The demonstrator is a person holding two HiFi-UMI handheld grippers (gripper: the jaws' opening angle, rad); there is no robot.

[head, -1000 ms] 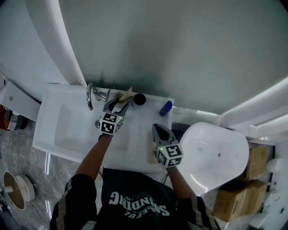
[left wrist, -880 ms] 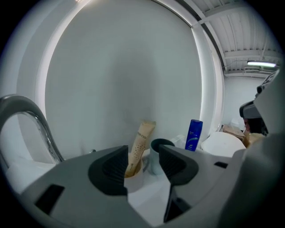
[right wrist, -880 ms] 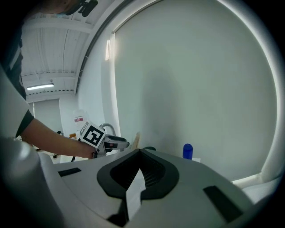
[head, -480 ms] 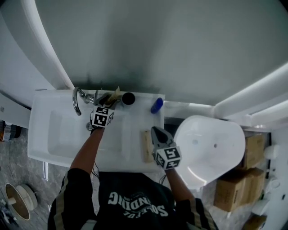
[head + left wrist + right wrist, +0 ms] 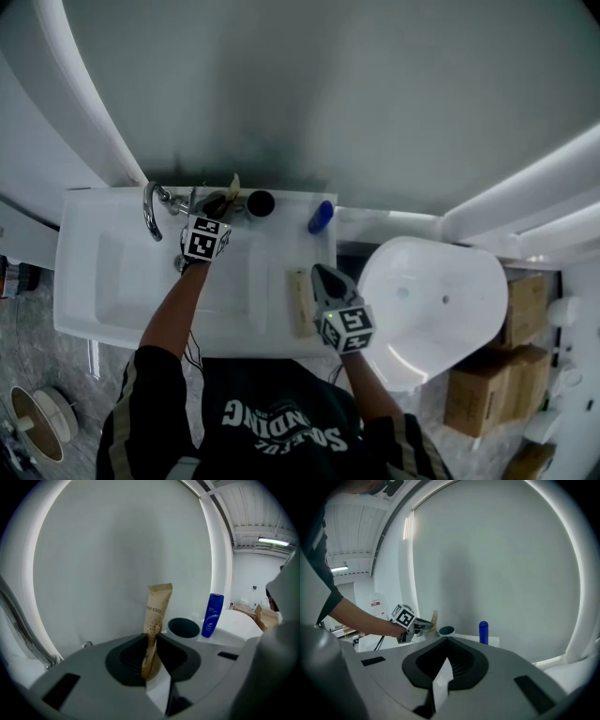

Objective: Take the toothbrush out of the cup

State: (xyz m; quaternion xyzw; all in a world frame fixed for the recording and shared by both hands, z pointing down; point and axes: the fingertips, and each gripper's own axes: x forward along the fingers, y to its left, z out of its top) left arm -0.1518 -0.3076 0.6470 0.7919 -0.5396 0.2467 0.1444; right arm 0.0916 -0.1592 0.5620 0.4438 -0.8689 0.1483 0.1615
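- Two grippers are over the white counter (image 5: 272,272): the left gripper (image 5: 151,641) is far, by the wall, and the right gripper (image 5: 446,641) is near the front edge.
- Both left fingers are closing on the toothbrush (image 5: 156,609) in its brown paper sleeve and touch it.
- Upright stands the toothbrush, just left of the dark cup (image 5: 183,627); its lower end is hidden behind the fingers.
- Right of the cup stands a blue bottle (image 5: 212,615).
- Right fingers are together, with nothing between them.
- Left of the left gripper is the faucet (image 5: 150,208).
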